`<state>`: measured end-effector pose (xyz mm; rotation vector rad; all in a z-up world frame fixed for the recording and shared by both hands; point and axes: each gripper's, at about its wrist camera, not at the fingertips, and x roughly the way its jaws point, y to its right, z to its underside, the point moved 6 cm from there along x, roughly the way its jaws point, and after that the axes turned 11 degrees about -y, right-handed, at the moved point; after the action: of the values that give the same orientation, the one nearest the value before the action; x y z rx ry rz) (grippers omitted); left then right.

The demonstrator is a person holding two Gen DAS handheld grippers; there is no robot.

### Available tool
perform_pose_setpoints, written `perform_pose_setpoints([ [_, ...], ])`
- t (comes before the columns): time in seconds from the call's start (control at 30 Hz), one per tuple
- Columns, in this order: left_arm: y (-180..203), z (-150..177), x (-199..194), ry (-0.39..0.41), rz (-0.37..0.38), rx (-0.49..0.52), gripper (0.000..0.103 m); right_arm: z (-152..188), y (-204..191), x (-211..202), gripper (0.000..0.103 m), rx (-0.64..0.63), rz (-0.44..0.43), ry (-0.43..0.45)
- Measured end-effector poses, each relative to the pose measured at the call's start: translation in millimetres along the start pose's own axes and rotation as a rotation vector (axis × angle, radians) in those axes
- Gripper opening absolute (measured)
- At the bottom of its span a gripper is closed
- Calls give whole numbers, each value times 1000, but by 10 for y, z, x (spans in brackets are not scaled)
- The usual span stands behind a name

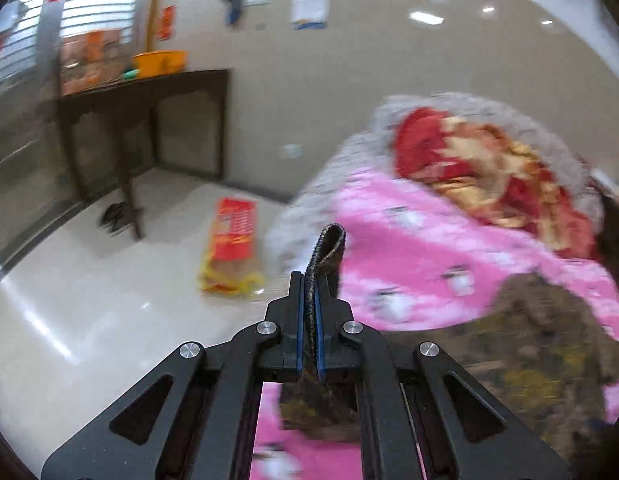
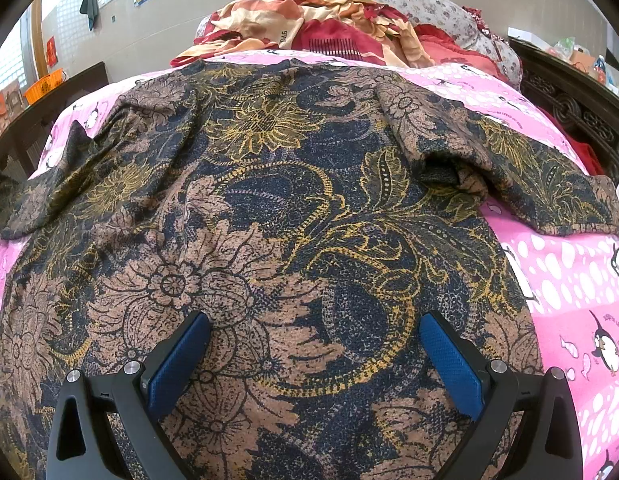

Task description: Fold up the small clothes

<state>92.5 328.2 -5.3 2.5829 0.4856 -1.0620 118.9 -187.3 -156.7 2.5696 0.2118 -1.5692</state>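
a pink penguin-print sheet covers the bed. a brown, navy and yellow floral garment lies spread flat on the sheet, sleeves out to both sides. a red and cream quilt is bunched beyond it. the right gripper hangs over the garment, jaws wide apart, holding nothing. the left gripper is clamped on a fold of the garment's edge.

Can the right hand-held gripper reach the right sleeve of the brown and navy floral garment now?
Probably yes. The right hand-held gripper is open above the brown and navy floral garment, and its right sleeve lies uncovered on the pink penguin-print bedsheet.
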Motion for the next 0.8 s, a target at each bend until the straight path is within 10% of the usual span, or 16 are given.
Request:
perform_pose_setpoints([
  [0.23, 1650, 336, 258, -90, 293, 166, 3, 1, -2, 2, 103, -1, 2, 0],
  [0.47, 2662, 1046, 941, -308, 374, 202, 7, 4, 1, 5, 103, -2, 6, -1],
  [0.63, 2635, 1372, 829, -382, 394, 272, 8, -44, -5, -68, 101, -4, 50, -31],
  [0.8, 2047, 1617, 606, -259, 266, 269, 52, -496, -248, -528, 100, -19, -73, 122],
])
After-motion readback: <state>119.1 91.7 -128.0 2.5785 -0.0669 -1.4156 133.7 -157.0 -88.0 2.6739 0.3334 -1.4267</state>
